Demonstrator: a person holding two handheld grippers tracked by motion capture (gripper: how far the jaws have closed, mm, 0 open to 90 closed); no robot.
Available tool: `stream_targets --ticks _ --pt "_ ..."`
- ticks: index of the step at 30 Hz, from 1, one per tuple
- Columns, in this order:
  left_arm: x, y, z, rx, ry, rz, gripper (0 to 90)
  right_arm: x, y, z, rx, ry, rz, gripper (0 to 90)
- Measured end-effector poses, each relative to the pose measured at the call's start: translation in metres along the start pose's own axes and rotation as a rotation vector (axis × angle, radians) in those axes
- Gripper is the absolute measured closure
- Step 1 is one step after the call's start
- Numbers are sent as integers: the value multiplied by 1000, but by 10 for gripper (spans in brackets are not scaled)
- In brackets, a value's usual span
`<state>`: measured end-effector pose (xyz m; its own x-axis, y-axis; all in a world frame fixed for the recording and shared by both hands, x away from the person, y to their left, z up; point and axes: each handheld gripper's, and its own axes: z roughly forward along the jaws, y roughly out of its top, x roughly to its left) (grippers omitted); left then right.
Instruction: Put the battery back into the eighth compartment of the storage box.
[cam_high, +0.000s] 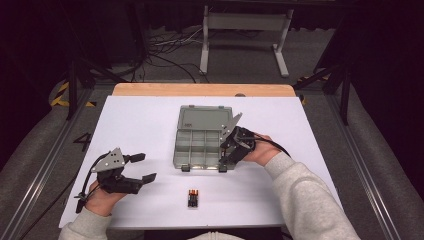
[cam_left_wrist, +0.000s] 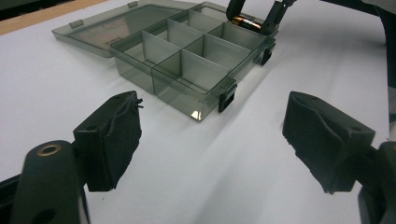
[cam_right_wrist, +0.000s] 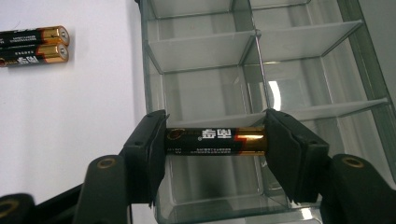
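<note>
Your right gripper (cam_right_wrist: 215, 140) clamps a single battery (cam_right_wrist: 215, 141) end to end: one pad bears on each terminal, so the cell's long axis runs straight across the gap between the jaws. In the right gripper view it lies level, with the gold-coloured end toward the pad on the right of that view and the black end toward the pad on the left. The black sleeve carries two white characters beside a red mark; the small line of print beneath them is too fine to read.

The battery hangs over the near-right compartment of the grey, see-through organiser box (cam_high: 192, 150), above its floor; whether it touches a wall cannot be told. In the left gripper view the same cell (cam_left_wrist: 244, 22) shows at the far corner of the box (cam_left_wrist: 187, 70), pinched between the right gripper's pads (cam_left_wrist: 256, 19).

The box lid (cam_high: 204, 118) lies folded open and flat on the table (cam_high: 140, 125), away from you. It bears a faint label that cannot be read.

Two more batteries (cam_right_wrist: 32, 45) lie side by side on the table, parallel, gold ends pointing the same way; their white print is illegible. From above, they (cam_high: 193, 198) sit between you and the box.

Your left gripper (cam_high: 138, 167) rests well to the left, jaws wide apart and empty.
</note>
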<state>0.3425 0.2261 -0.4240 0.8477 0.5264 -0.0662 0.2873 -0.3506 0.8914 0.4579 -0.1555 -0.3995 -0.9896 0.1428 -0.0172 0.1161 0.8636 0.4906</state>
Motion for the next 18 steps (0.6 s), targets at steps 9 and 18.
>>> stream_targets --ticks 9,18 --pt "0 0 0 -1 -1 0 197 1 1 1 -1 -9 -10 412" --pt "0 0 0 2 2 1 197 4 1 -2 -8 -41 -11 354"
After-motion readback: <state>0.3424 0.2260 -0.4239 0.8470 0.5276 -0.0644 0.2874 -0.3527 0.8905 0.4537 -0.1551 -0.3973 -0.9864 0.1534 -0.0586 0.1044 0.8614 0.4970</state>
